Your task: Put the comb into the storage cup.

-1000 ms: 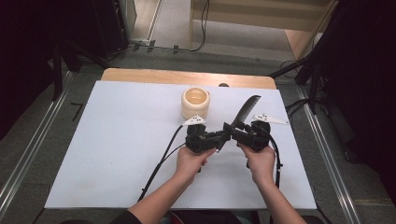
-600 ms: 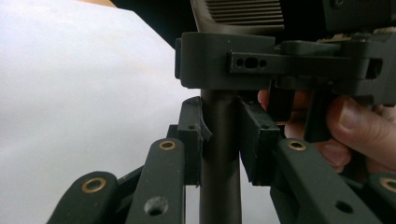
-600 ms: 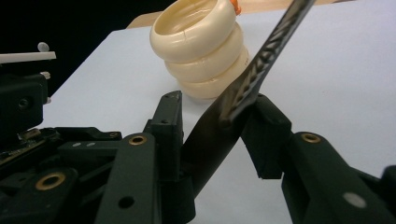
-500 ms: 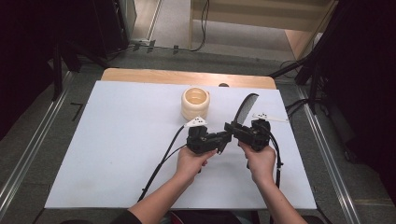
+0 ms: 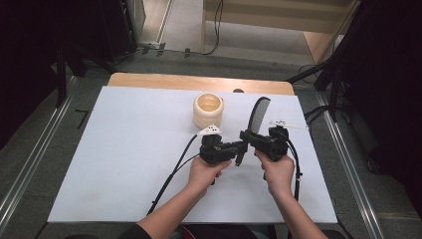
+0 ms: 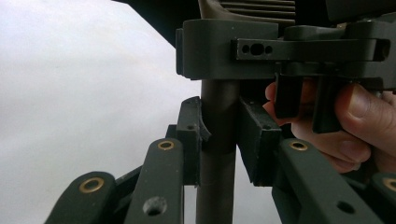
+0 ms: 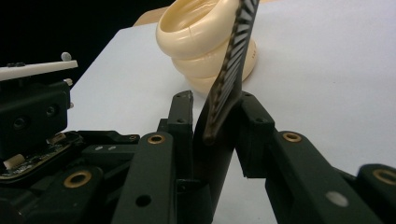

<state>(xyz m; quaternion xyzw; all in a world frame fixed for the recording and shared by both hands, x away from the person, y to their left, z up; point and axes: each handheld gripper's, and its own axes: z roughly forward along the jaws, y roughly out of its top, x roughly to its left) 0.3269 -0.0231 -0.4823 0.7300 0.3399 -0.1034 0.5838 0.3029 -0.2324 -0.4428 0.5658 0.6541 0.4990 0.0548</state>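
Handover of the comb (image 5: 258, 115) between the two grippers is being carried out above the white desk (image 5: 124, 159), just in front of the cream coiled holder (image 5: 208, 110); the comb is being held off the surface, toothed end rising away from the person. The left gripper (image 6: 218, 135) is clamping the comb's dark handle between its pads, as its own view shows; the right gripper (image 7: 215, 126) has just been closing and is now clenched on the comb body near the base of the teeth (image 7: 232, 51). Both hands are staying put.

Judgement: with both grips on, the sound course is to confirm the right gripper's hold is square across the flat of the comb before the left is slackened; the left jaws should be opened fully and drawn straight back along the handle, not sideways, to avoid twisting the comb in the remaining grip; the holder is standing near, so any swing should be kept clear of it.
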